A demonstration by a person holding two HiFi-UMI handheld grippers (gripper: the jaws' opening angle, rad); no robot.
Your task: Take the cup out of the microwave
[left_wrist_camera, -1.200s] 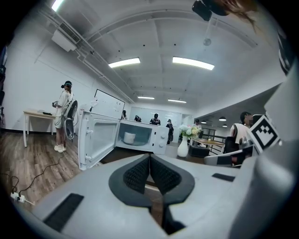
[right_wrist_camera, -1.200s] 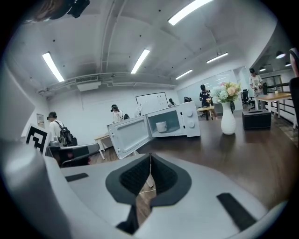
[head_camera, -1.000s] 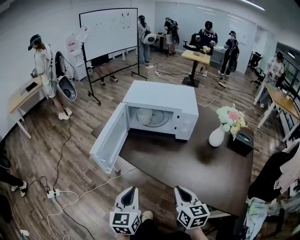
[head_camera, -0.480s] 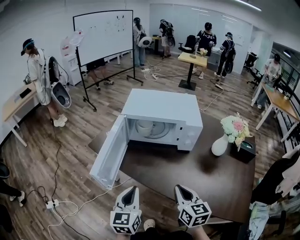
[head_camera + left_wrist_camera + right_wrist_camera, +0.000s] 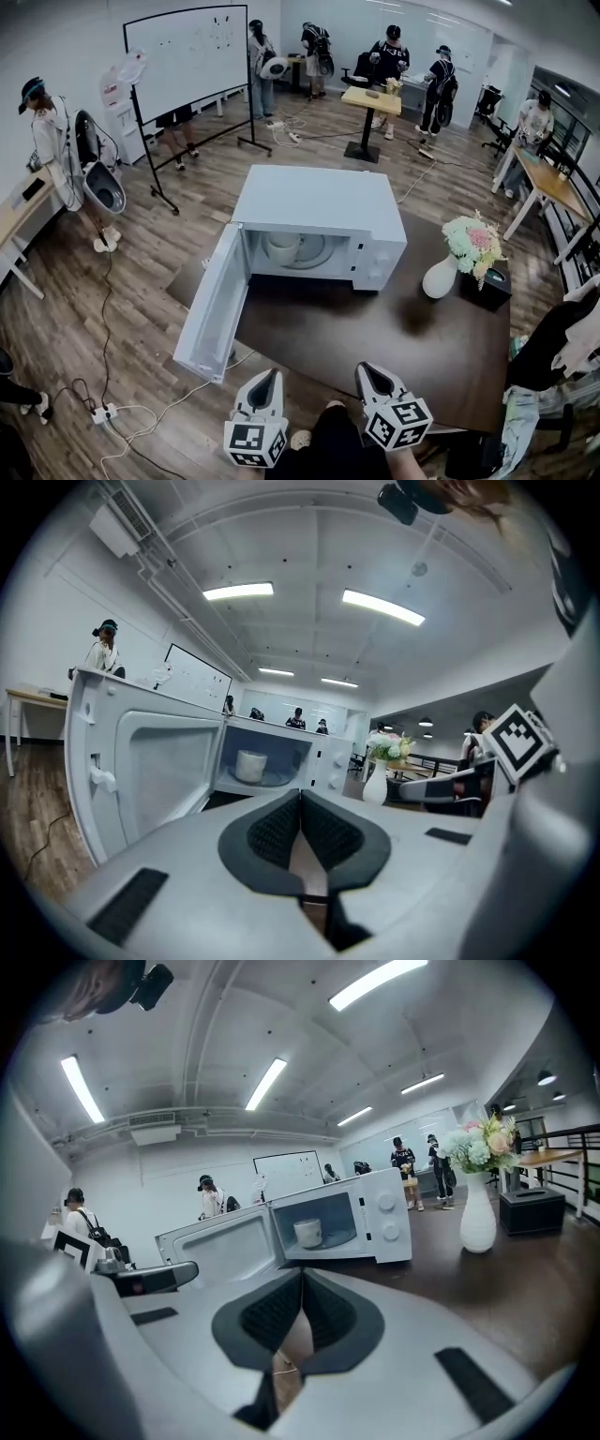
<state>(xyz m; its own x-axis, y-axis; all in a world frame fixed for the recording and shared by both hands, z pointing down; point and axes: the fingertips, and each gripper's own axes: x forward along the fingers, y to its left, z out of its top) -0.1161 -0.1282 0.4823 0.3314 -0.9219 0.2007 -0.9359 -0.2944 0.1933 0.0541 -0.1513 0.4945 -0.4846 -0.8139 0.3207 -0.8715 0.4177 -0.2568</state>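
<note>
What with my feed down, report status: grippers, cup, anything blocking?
Left gripper shut, empty; right gripper shut, empty. Cup inside microwave, door open. Nothing between grippers and cup.

One microwave (image 5: 314, 202), one cup (image 5: 282, 248), one vase (image 5: 438, 278), one whiteboard (image 5: 187, 52)

- Bright, even indoor light falls from long ceiling strip lamps (image 5: 239, 592), which glare white in both gripper views.
- Soft shadows lie on the dark surface (image 5: 375, 337) beside the vase (image 5: 438, 277) and at the near side of the microwave (image 5: 314, 202).
- Every view bows strongly at its edges; the gripper views have black corners, and their nearest parts are blurred.
</note>
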